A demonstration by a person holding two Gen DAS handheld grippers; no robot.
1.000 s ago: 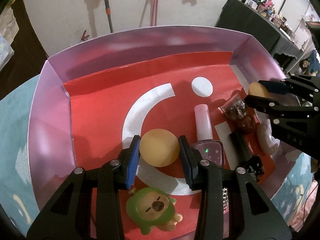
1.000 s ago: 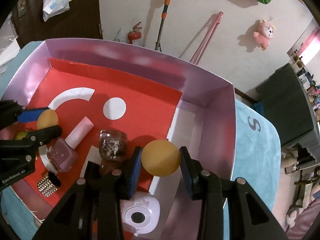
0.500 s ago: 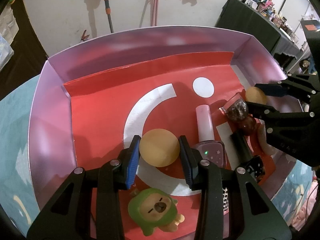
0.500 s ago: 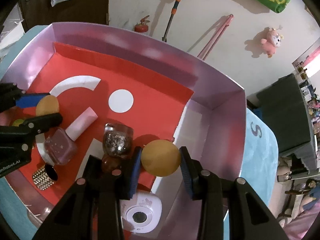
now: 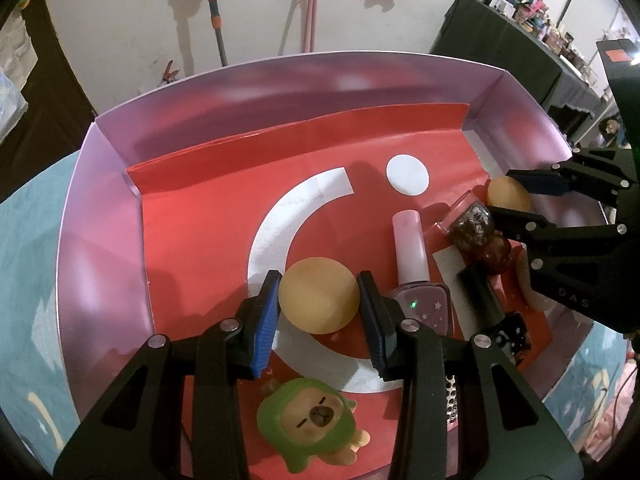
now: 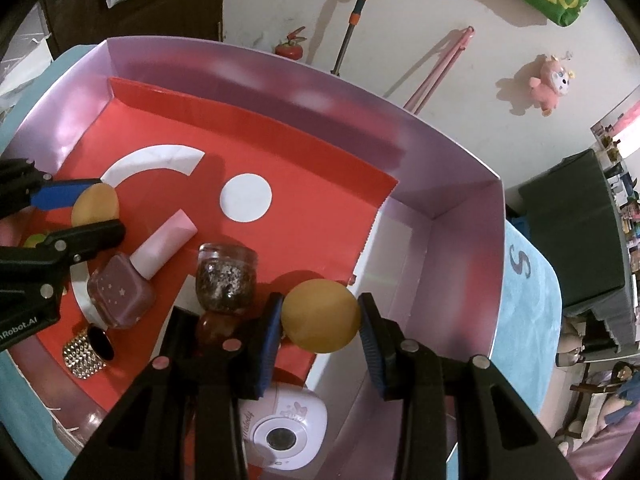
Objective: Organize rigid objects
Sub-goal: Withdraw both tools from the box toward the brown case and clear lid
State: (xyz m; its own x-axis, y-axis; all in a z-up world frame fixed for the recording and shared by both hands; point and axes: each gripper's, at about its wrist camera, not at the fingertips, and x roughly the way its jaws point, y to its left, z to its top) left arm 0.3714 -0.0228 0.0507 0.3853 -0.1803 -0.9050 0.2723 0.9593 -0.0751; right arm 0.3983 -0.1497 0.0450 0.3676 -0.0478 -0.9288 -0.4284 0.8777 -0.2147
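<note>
Your left hand-held gripper (image 5: 318, 300) is clamped on an orange ball (image 5: 319, 301), its blue pads pressed against both sides, above the white arc on the red liner of the pink box (image 5: 100, 216). Your right hand-held gripper (image 6: 319, 317) grips a second orange ball (image 6: 320, 315) the same way, over the liner's ragged right edge, near the box's right wall. On the liner between them lie a pink nail polish bottle (image 6: 138, 280), a glitter jar (image 6: 226, 278) and a studded ring (image 6: 86, 350). A green capybara figure (image 5: 310, 426) lies by the box's near edge, and a small white camera (image 6: 282, 430) sits below your right gripper.
</note>
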